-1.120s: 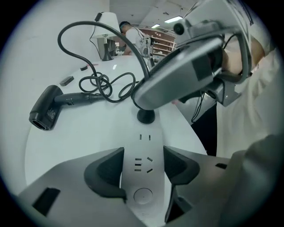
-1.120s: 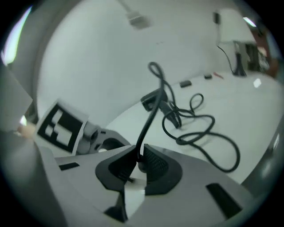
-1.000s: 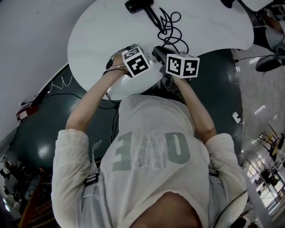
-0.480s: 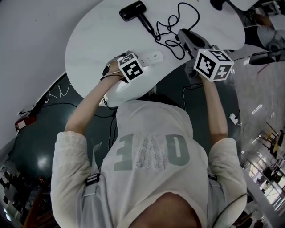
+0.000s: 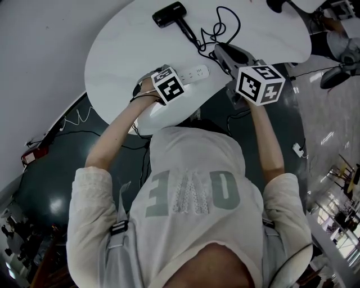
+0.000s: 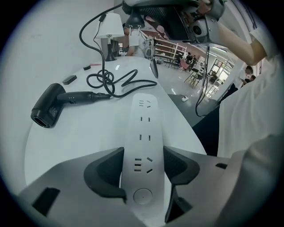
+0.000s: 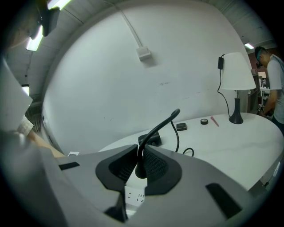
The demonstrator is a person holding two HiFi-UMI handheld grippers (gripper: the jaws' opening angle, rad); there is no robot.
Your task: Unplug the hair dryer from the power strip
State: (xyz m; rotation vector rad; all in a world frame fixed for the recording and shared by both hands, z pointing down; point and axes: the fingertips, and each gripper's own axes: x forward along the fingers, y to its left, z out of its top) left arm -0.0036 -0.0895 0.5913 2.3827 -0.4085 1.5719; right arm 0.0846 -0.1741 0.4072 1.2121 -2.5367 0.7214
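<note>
The left tongs (image 6: 142, 166) are clenched on the near end of the white power strip (image 6: 143, 128), with one pad on each long side. The strip lies flat on the white bench (image 6: 88, 133).

The right tongs (image 7: 140, 167) are squeezed tight on the black plug (image 7: 140, 172) — it is up in the air, apart from the strip, which shows just below it. From the plug the black cord (image 7: 159, 126) bends up and away. It then lies in loose loops on the bench, to the far right of the strip.

The cord ends at the black hair dryer (image 5: 169, 12) — it lies on its side at the far part of the bench, well apart from both tongs. A white lamp (image 7: 237, 75) stands far off on the bench.
</note>
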